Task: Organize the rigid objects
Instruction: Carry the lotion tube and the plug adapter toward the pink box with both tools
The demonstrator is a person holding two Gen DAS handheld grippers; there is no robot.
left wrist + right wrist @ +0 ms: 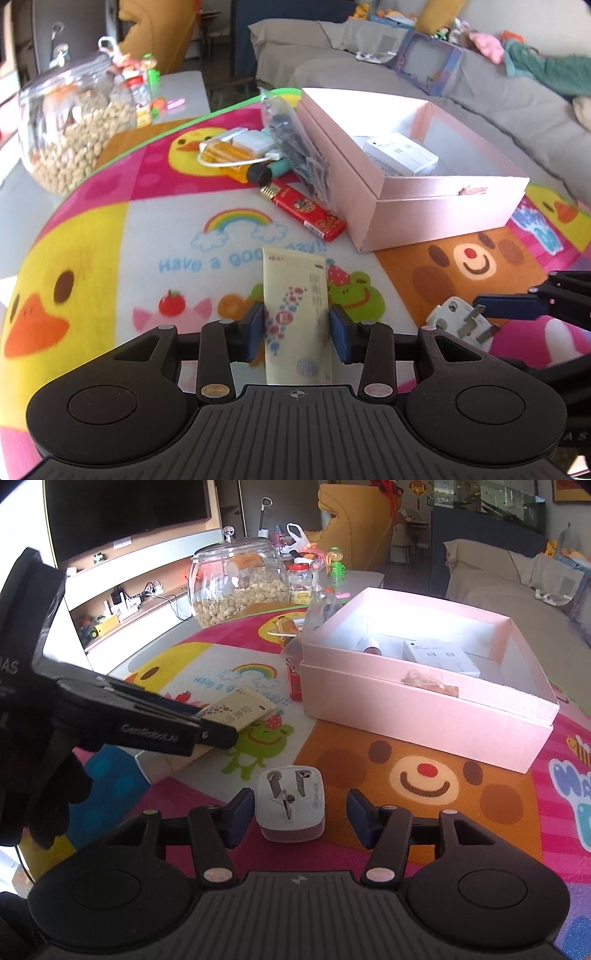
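Blue pads of the left gripper [297, 328] pinched a cream tube [295, 314] by its two sides, the tube pointing toward twelve o'clock over the cartoon-printed mat [110, 236]. At about three o'clock from that gripper lay a white plug adapter [452, 317], prongs up, with one blue finger of the other tool just beside it. In the right wrist view the right gripper [301, 818] stood spread wide, its pads apart on either side of the plug adapter [291, 805] and not touching it. Beyond, at one o'clock from the left gripper, sat an open pink box [436, 206] holding a small white carton [400, 153]. A red wrapped bar [308, 212] lay at twelve o'clock, close against the box's near corner, and past it a heap of a white cable [236, 147], a yellow packet and a clear bag [291, 144]. Far at ten o'clock stood a glass jar [74, 122] of pale nuts, off the mat.
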